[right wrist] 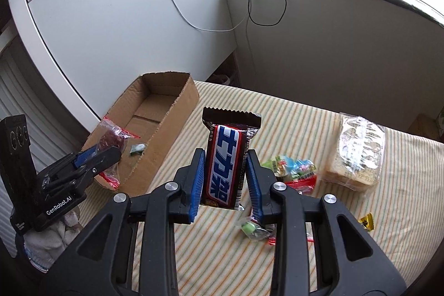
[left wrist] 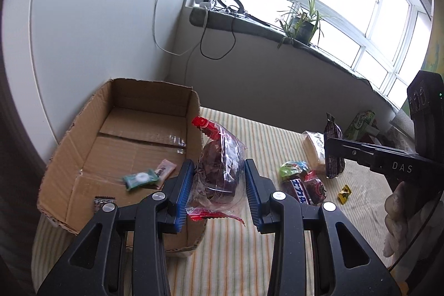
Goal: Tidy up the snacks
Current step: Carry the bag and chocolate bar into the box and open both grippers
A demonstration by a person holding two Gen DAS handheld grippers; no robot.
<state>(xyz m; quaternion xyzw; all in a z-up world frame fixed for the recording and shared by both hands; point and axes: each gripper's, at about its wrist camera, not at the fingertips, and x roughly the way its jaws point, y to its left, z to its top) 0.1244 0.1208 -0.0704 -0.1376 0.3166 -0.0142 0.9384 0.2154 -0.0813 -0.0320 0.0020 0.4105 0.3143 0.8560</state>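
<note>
My left gripper (left wrist: 219, 163) is shut on a clear bag of dark red snacks (left wrist: 222, 146) with red sealed ends, held above the right wall of the open cardboard box (left wrist: 69, 151). The right wrist view shows that gripper (right wrist: 102, 150) and bag (right wrist: 111, 138) at the box's (right wrist: 172, 113) near end. My right gripper (right wrist: 224, 153) is shut on a brown chocolate bar (right wrist: 227, 135) with blue and white lettering, held upright above the striped cloth. In the left wrist view this gripper (left wrist: 328, 147) comes in from the right with the bar (left wrist: 334, 165).
In the box lie a green candy (left wrist: 140, 178), a pink packet (left wrist: 166, 169) and a dark packet (left wrist: 104, 203). On the striped cloth (right wrist: 222, 254) are a snack pile (right wrist: 294, 171), a clear cracker pack (right wrist: 355, 151), a yellow candy (right wrist: 366, 222) and a small green candy (right wrist: 254, 229). A white cabinet (right wrist: 111, 4) stands behind the box.
</note>
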